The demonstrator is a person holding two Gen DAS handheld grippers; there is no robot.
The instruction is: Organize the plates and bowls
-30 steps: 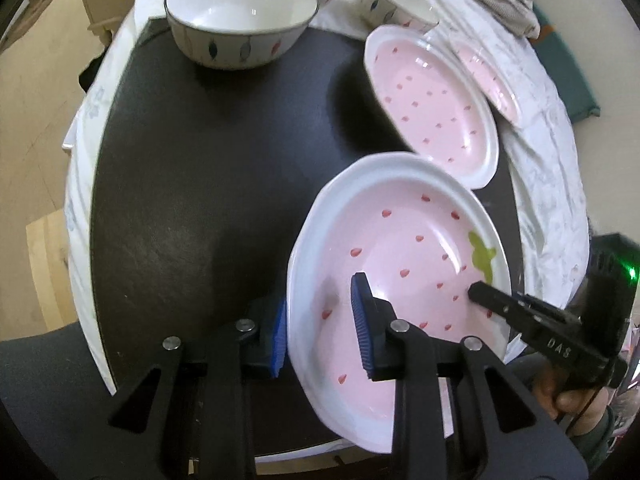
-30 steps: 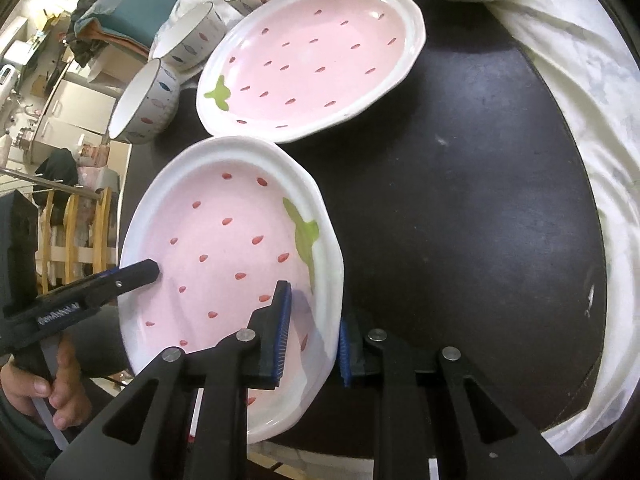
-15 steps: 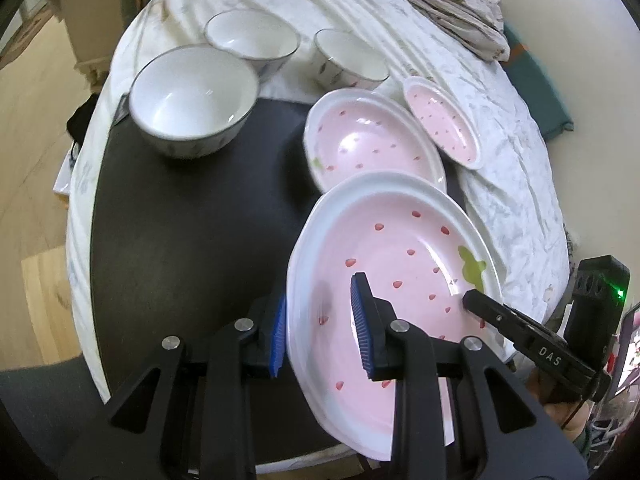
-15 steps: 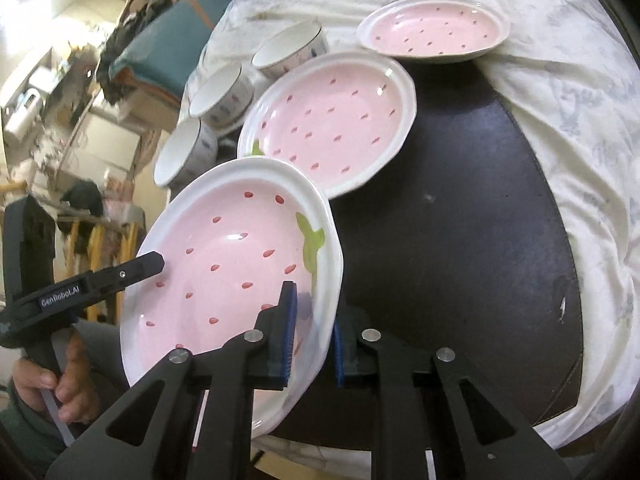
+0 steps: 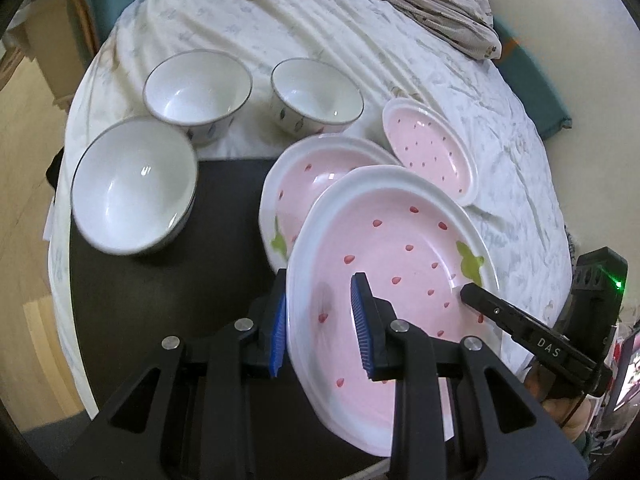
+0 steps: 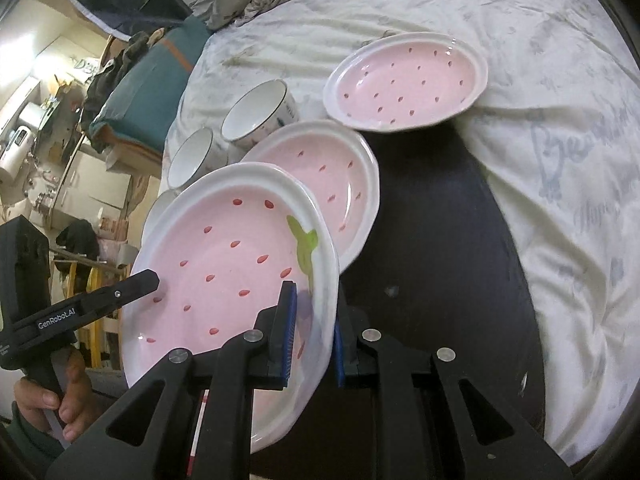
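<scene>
large pink plate point(image 5: 400, 264) with red seed marks and a green leaf, held clear of the black mat point(image 5: 224, 208) between both tongs. left tongs point(image 5: 320, 320): nearly closed, blue pads clamped on the plate's white rim, one pad under the rim and one on the pink face. right tongs point(image 6: 310, 332): likewise nearly closed, pinching the opposite rim beside the green leaf; its far tip also shows at the right of the left wrist view. the plate overlaps, in both views, a second pink plate point(image 5: 304, 184) lying on the mat; whether the two touch cannot be told. a smaller pink plate point(image 5: 430, 152) lies on the white bedsheet point(image 5: 360, 40), just beyond the mat's edge. three white bowls: the largest point(image 5: 132, 184) on the mat's far left corner, two smaller ones point(image 5: 198, 94) point(image 5: 316, 94) on the sheet behind it. a hand point(image 6: 52, 408) grips the left tongs' handle at the lower left of the right wrist view.
</scene>
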